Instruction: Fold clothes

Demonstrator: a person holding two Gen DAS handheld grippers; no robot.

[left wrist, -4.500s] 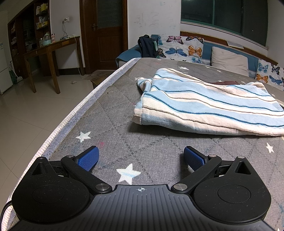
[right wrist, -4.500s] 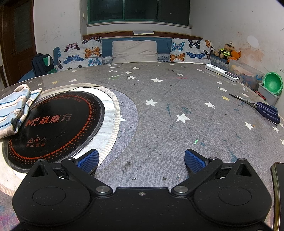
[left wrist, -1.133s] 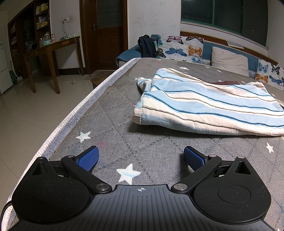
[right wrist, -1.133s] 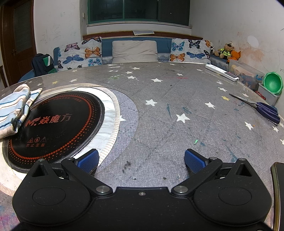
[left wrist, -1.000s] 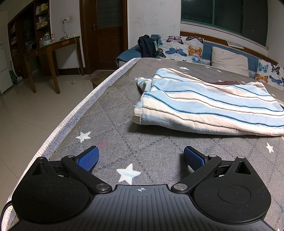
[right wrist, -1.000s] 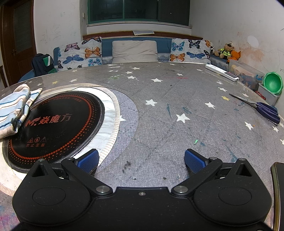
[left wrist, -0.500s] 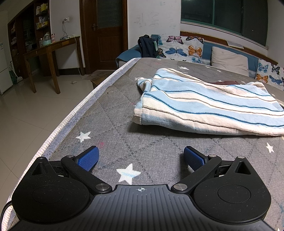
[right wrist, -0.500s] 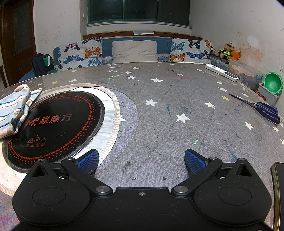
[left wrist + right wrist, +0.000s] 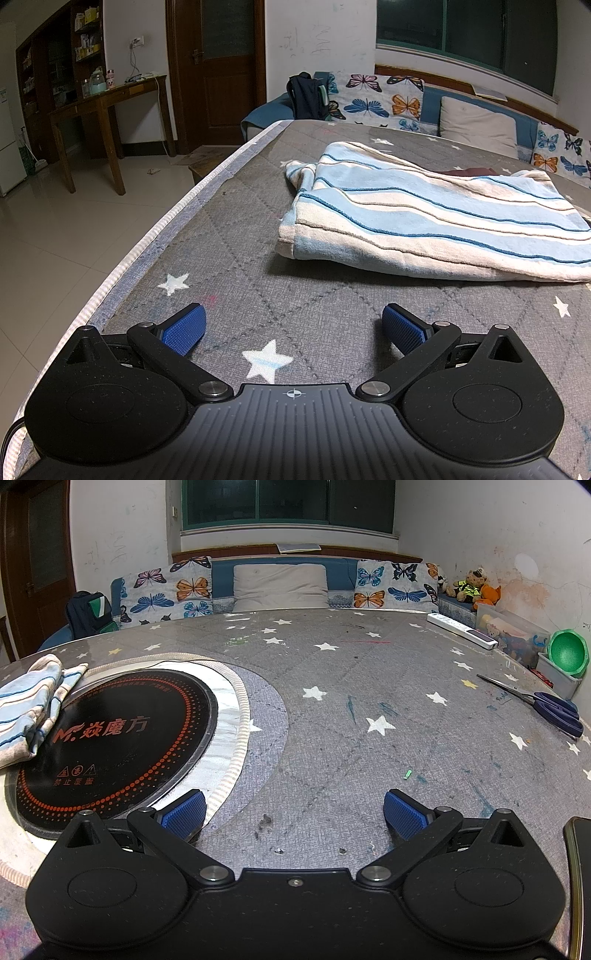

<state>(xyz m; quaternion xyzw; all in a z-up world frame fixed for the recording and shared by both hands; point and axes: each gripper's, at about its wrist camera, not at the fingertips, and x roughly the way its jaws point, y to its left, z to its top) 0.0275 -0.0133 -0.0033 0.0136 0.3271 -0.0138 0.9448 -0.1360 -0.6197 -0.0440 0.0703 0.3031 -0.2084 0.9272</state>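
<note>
A folded garment with blue, white and beige stripes [image 9: 424,218] lies on the grey star-print table cover [image 9: 236,266], ahead and to the right of my left gripper [image 9: 293,326]. That gripper rests low near the table's front edge, open and holding nothing. In the right wrist view the same striped garment [image 9: 31,705] shows at the far left, overlapping the rim of a round black induction hob [image 9: 114,734]. My right gripper [image 9: 293,810] is open and holds nothing, well apart from the garment, its left finger beside the hob's rim.
Blue scissors [image 9: 550,710] and a white power strip [image 9: 461,630] lie at the table's right side. A green bowl [image 9: 567,653] on bins stands beyond. The table's left edge [image 9: 162,225] drops to tiled floor. A butterfly-print sofa [image 9: 288,587] lines the far side.
</note>
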